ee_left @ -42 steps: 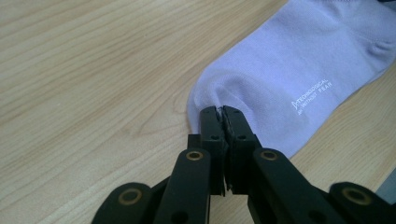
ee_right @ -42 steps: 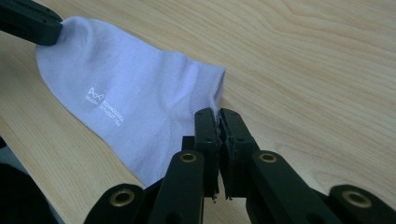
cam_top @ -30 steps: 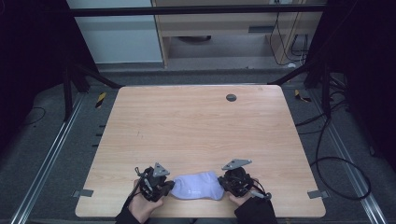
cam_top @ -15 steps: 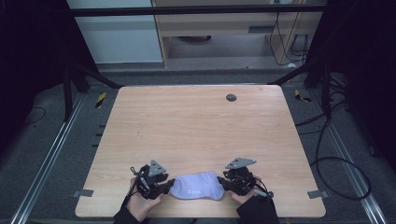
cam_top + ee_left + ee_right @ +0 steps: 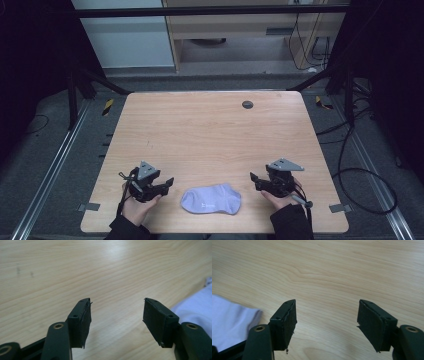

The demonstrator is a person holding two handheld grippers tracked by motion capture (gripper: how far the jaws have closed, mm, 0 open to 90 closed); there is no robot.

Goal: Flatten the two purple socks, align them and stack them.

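Pale wooden table point(image 5: 210, 135), dark room

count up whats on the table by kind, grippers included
sock: 1, pale purple, lying flat near the front edge
grippers: 2, the left gripper and the right gripper, both open, one on each side of the sock and apart from it
round dark spot set in the table: 1, toward the far edge
total: 4
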